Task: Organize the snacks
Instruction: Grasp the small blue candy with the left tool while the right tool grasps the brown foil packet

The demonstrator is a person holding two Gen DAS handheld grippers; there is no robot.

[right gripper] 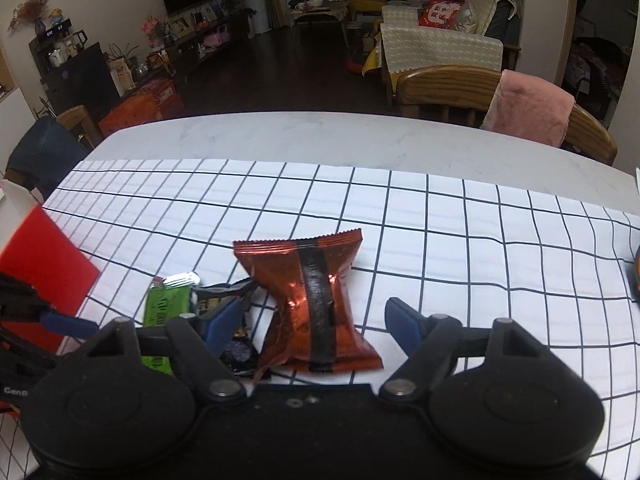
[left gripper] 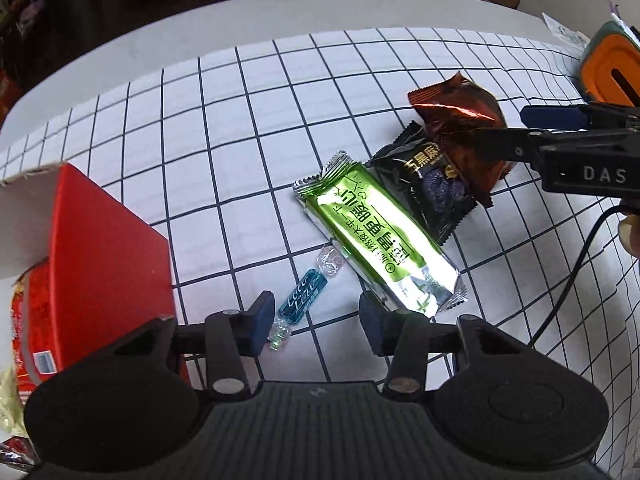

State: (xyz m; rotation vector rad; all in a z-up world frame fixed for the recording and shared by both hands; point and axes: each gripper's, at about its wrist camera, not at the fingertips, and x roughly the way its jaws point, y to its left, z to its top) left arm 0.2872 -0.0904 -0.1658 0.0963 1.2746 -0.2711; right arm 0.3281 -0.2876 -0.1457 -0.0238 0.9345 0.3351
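Four wrapped snacks lie on the white grid-patterned cloth (left gripper: pixel 240 128) covering the worktop. In the left wrist view, a small blue twist-wrapped candy (left gripper: pixel 301 302) with clear crinkled ends sits near centre, at 6 o'clock, between the blue-padded fingers of the left gripper (left gripper: pixel 316 320), whose jaws stand apart without pressing it. Just beside it, toward 3 o'clock, lies a long green-and-silver foil packet (left gripper: pixel 376 236) with white lettering, its near end by one finger. A black packet (left gripper: pixel 424 188) overlaps it at 1 o'clock, and a puffy, glossy red-brown foil packet (right gripper: pixel 316 312) with crimped ends and a dark back seam leans on that. The right gripper (right gripper: pixel 316 328) straddles the red-brown packet, jaws apart, pads clear of it. A red box (left gripper: pixel 100 248) stands at 9 o'clock.
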